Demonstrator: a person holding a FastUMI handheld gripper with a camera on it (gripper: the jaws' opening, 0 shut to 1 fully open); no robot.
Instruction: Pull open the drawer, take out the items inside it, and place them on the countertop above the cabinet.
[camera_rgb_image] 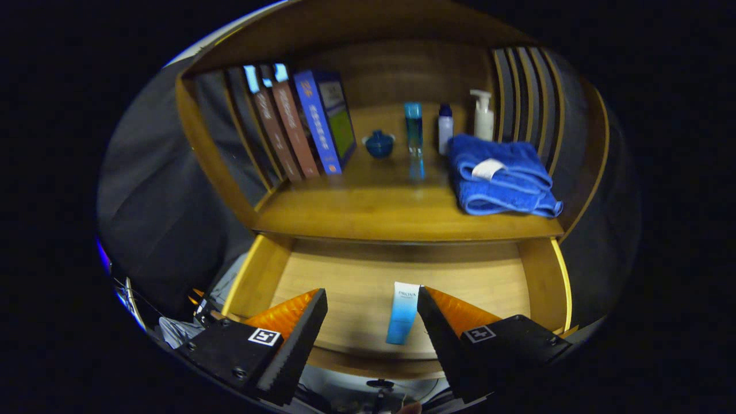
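The wooden drawer stands pulled open below the countertop. A white and blue tube lies flat on the drawer floor, just ahead of my right finger and close to its inner edge. My gripper hovers over the drawer's front part, open, with its fingers wide apart and nothing pressed between them. The tube sits between the fingers, nearer the right one; I cannot tell whether that finger touches it.
On the countertop a folded blue towel lies at the right. Behind it stand a white pump bottle, a small white bottle and a blue bottle. A blue lidded pot and several upright books stand at the left.
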